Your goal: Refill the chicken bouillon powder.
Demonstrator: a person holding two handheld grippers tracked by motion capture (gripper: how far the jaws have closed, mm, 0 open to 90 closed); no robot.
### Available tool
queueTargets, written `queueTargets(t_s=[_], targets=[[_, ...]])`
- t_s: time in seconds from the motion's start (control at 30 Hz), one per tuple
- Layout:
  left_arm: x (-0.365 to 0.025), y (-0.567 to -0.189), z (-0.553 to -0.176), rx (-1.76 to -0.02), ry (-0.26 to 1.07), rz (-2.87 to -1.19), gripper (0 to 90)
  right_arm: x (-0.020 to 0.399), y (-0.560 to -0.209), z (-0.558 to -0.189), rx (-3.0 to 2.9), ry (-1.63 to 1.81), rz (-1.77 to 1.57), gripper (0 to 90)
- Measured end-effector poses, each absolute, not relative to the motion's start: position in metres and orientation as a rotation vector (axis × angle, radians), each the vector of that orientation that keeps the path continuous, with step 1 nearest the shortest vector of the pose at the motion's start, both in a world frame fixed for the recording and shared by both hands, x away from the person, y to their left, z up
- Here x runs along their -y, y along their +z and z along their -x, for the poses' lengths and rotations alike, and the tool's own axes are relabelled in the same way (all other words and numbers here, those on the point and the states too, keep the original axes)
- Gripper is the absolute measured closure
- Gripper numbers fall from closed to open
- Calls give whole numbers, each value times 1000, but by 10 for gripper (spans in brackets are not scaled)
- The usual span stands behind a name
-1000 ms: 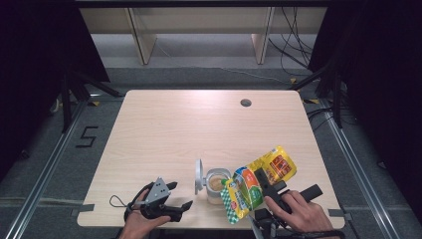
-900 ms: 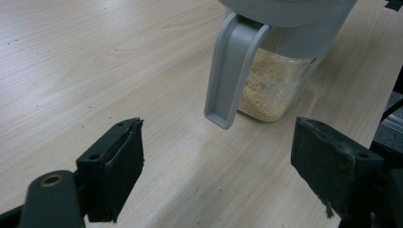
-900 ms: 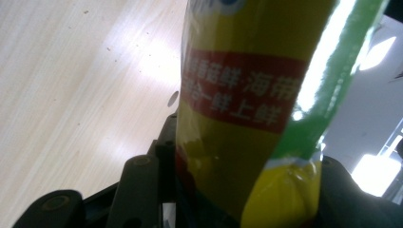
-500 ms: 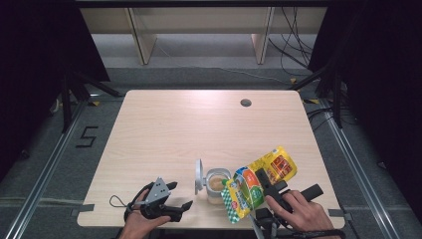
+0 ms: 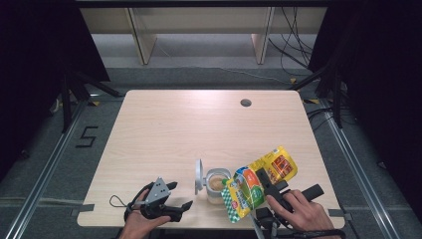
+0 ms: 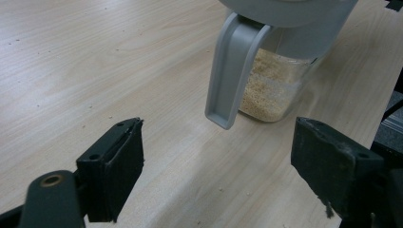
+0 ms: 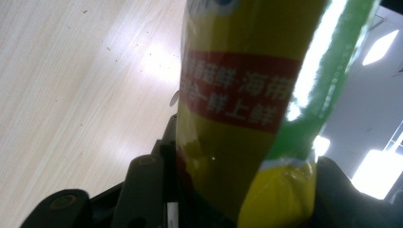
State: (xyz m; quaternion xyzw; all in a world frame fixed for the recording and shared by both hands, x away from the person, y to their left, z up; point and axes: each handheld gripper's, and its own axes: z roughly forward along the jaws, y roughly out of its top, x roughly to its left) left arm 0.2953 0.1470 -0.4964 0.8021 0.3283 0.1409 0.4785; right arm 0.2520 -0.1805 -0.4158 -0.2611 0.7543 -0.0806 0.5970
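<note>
**Jar and pouch at the table's near edge**

On the table [image 5: 164,129], a jar [image 5: 217,185] of granules stands close to the near edge, a little right of its middle. Its lid [image 5: 198,176] is swung open and stands upright at the jar's left side. A seasoning pouch [image 5: 259,180] is tilted just right of the jar, its lower end over the jar's right rim, held between the jaws of the right gripper [image 5: 272,191] near the near right corner. The left gripper [image 5: 169,204] rests by the near edge, left of the jar and apart from it. A cable hole [image 5: 245,102] lies toward the far right corner.

No visible change, seemingly.
</note>
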Motion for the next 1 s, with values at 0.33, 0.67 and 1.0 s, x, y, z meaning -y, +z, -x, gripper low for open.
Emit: queueTargets(t_s=[0.33,0.67,1.0], targets=[[-147,-496,-295,-800,340,-1962,177,181,-415,-251,-1751,-191,597,609],[-147,-496,-295,-800,345,-1959,177,182,-415,-251,-1750,-180,587,610],[-147,-496,-295,-800,346,-1959,177,183,-414,-252,-1752,-181,594,610]])
